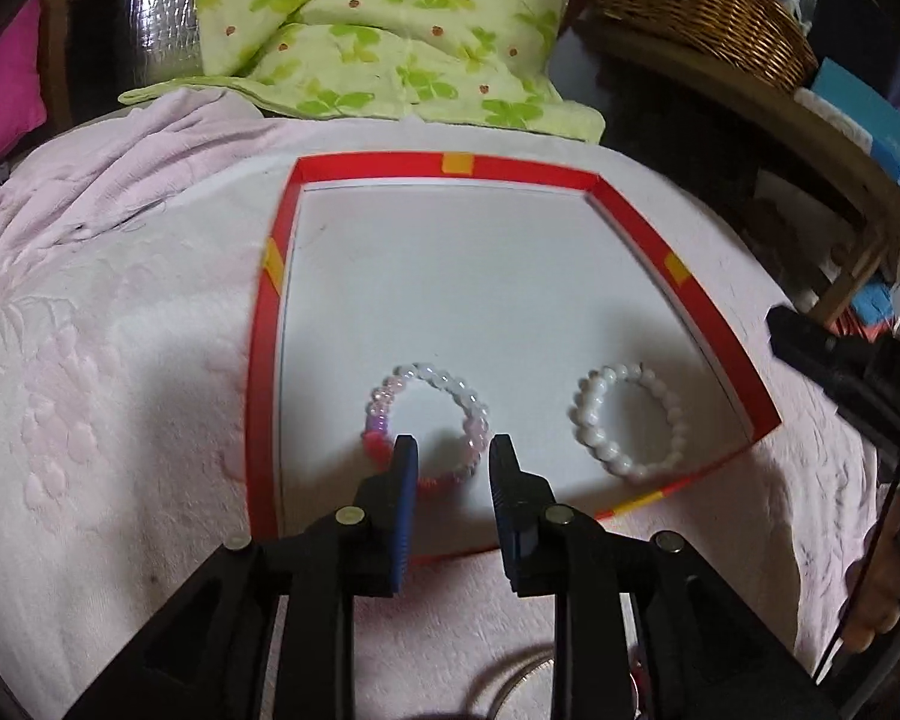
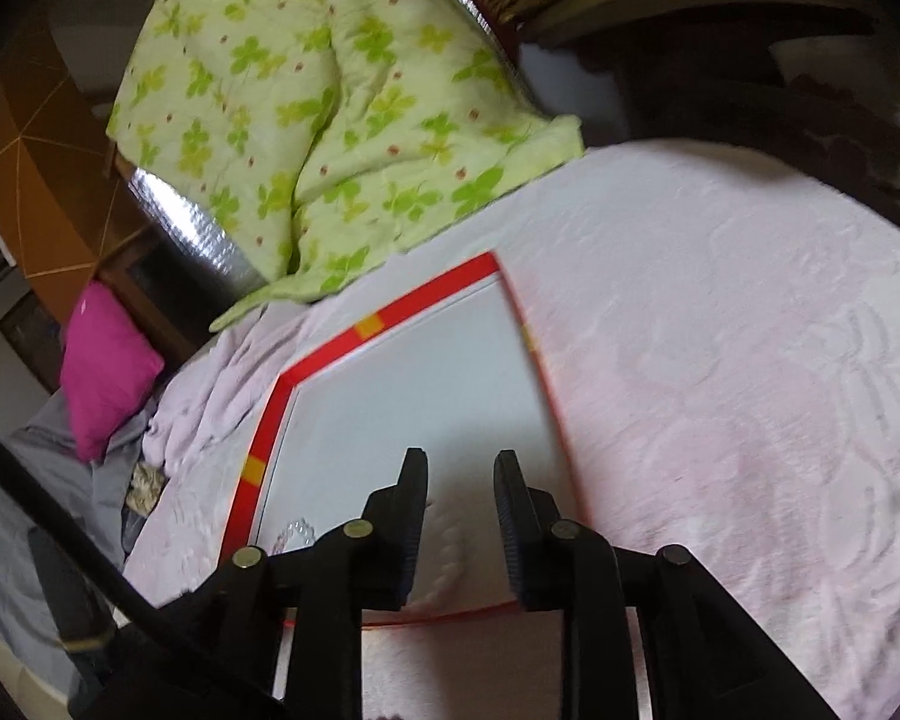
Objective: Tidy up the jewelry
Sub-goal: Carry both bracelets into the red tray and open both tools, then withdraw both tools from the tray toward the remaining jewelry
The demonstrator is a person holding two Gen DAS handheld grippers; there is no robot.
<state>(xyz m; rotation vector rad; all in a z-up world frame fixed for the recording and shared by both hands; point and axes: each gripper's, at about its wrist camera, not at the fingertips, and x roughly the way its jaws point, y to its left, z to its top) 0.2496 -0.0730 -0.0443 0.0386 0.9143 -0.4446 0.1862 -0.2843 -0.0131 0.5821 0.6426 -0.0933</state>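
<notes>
Left gripper spread, empty, over near arc of pink bead bracelet at the red-rimmed tray near edge. White bead bracelet in near right corner. Right gripper spread, empty. Straddle one bead strand, lower, pinch gently.

- The left gripper tilts steeply downward, its jaws parted by a modest gap with nothing pressed between the pads.
- The right gripper slants down less steeply, jaws likewise slightly apart and empty.
- At the right edge of the left wrist view, a hand grips the right gripper's dark body.
</notes>
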